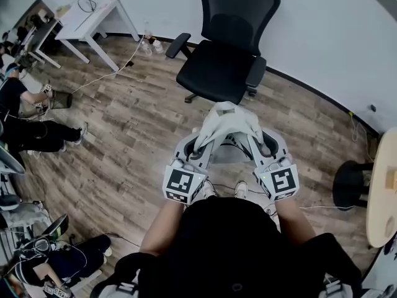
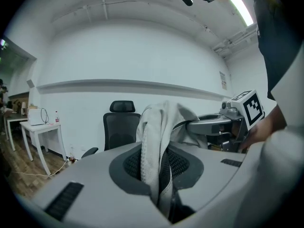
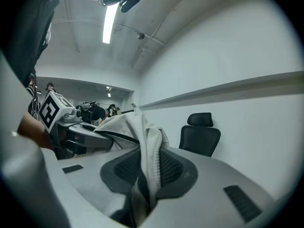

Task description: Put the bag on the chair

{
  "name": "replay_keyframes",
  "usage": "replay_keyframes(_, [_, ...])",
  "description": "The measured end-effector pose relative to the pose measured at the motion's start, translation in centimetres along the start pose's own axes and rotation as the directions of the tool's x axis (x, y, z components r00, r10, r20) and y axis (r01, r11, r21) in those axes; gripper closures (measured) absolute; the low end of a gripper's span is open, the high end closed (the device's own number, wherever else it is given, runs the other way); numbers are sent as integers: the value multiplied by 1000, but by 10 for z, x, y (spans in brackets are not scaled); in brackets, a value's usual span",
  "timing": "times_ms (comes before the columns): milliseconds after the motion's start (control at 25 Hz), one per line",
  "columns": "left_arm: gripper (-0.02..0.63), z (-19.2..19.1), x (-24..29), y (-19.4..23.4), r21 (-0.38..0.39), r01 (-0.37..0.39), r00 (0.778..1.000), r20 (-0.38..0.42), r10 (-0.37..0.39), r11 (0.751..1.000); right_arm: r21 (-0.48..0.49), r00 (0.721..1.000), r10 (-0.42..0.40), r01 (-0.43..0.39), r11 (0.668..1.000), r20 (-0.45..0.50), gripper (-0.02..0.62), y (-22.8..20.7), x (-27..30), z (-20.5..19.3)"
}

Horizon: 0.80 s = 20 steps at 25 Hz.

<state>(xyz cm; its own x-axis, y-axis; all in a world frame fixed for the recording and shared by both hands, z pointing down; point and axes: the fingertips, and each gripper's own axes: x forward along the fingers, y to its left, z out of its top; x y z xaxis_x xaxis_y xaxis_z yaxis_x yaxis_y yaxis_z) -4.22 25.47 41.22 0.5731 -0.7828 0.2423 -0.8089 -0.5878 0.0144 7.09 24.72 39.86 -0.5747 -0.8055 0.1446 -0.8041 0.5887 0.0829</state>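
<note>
A pale grey cloth bag (image 1: 227, 124) hangs between my two grippers, held up above the floor just in front of the black office chair (image 1: 226, 48). My left gripper (image 1: 200, 146) is shut on the bag's left side; in the left gripper view the cloth (image 2: 154, 148) is pinched between its jaws. My right gripper (image 1: 263, 144) is shut on the bag's right side, and the fabric (image 3: 149, 156) runs down between its jaws. The chair's seat (image 1: 217, 70) is bare and faces me. The chair (image 2: 118, 127) stands ahead in the left gripper view, and the chair (image 3: 202, 137) shows to the right in the right gripper view.
A white table (image 1: 93, 17) stands at the back left with cables on the floor beside it. People sit along the left edge (image 1: 31, 123). A round stool base (image 1: 350, 182) and a pale tabletop (image 1: 381, 191) are at the right. A white wall runs behind the chair.
</note>
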Motion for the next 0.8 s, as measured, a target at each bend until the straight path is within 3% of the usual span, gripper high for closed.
replay_keyframes(360, [535,-5,-5,22,22,79,997,-10,-79,997,29,999,-50,50,998,9,508,16,13,3])
replay_keyframes(800, [535,2,23,60,17,75,997,-5,-74,997,59,998,-56,55,997,10,508,2,58,5])
